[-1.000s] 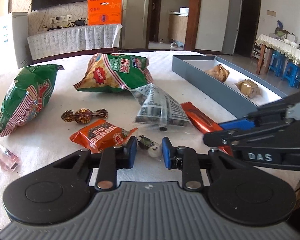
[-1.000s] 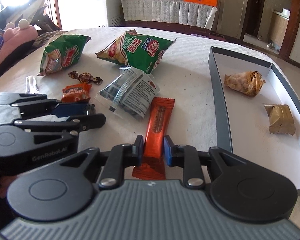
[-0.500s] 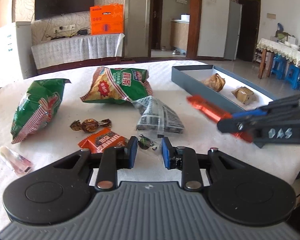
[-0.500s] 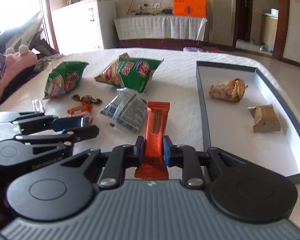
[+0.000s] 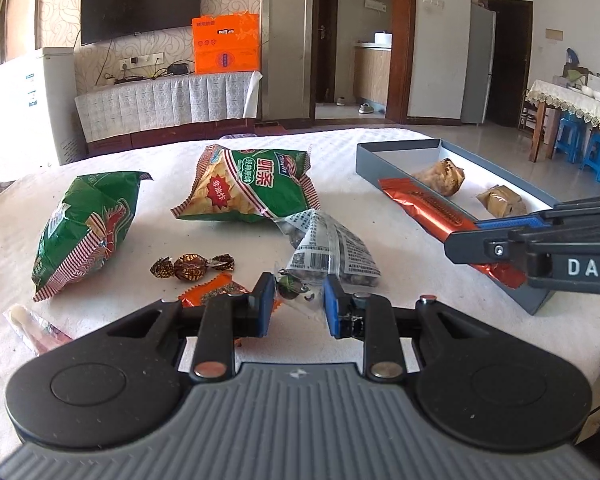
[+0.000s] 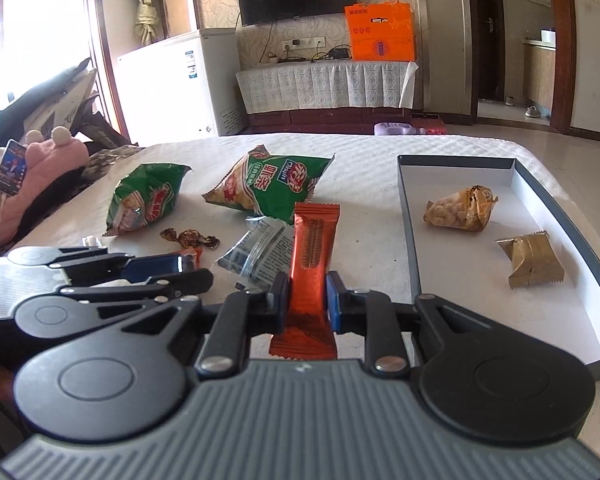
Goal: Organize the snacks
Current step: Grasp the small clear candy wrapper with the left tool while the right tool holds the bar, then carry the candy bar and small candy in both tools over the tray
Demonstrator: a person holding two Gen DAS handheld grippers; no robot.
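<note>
Though flat on the white cloth (image 5: 400,248) a second ago, beside the clear packet (image 5: 332,244), now hangs clear of it: orange bar (image 6: 314,240), pinched near its lower end by the right gripper (image 6: 308,300), jaws closed tight on the foil. Points toward twelve o'clock in the right view. Reaches toward ten o'clock in the left view, far end over the near wall of the tray (image 6: 406,216). Shows more of the room than before in both views, with the table sitting lower.

Stands part open, same as a second ago: left gripper (image 5: 294,304), blue pads apart, a small dark candy (image 5: 292,288) in the gap, seemingly pressed by neither pad.

Glossy, crinkled foil on the bar, long and flat with a ribbed strip down the middle. Puffy, pillow-shaped green bags (image 5: 84,224) at ten and eleven o'clock of the left view. Brown, shiny twist-wrapped candy (image 5: 192,266) between them and the gripper. Shallow, rectangular tray, grey walls and white floor, at two o'clock of the right view, with a lumpy bag of nuts (image 6: 460,210) and a squarish tan packet (image 6: 534,256) inside.

Half hidden behind the left finger: small orange packet (image 5: 216,290). Cut off by the gripper body at eight o'clock: a clear wrapper (image 5: 28,324), contents hard to make out. Print on the clear packet too small to read.
</note>
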